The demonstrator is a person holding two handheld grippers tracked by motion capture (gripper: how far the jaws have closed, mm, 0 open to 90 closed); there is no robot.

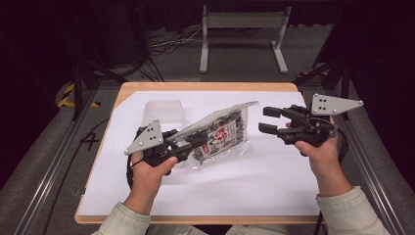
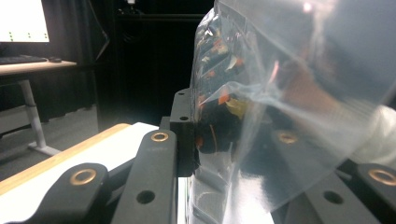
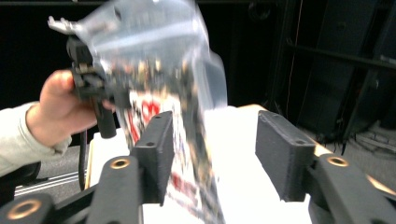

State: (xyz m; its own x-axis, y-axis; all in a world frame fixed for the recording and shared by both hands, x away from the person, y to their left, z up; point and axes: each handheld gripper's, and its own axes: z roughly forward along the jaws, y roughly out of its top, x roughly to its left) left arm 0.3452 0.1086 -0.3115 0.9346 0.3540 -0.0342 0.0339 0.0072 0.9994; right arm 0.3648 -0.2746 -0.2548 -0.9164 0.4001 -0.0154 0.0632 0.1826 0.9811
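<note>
The left gripper [image 1: 198, 138] clamps a clear bag [image 1: 222, 131] of dark, red-labelled contents, holding it tilted above the white sheet [image 1: 274, 176]. The right gripper [image 1: 268, 120] stands apart, jaws wide and empty. A clear tub [image 1: 164, 111] sits behind.

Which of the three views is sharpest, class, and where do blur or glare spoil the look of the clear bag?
High view: sharpest, evenly lit, the white table sheet bright against dark surroundings. Left gripper view: the clear bag sits very close, its plastic hazy and carrying pale reflections. Right gripper view: the bag and the left gripper holding it are smeared, while the near jaws look crisper.
</note>
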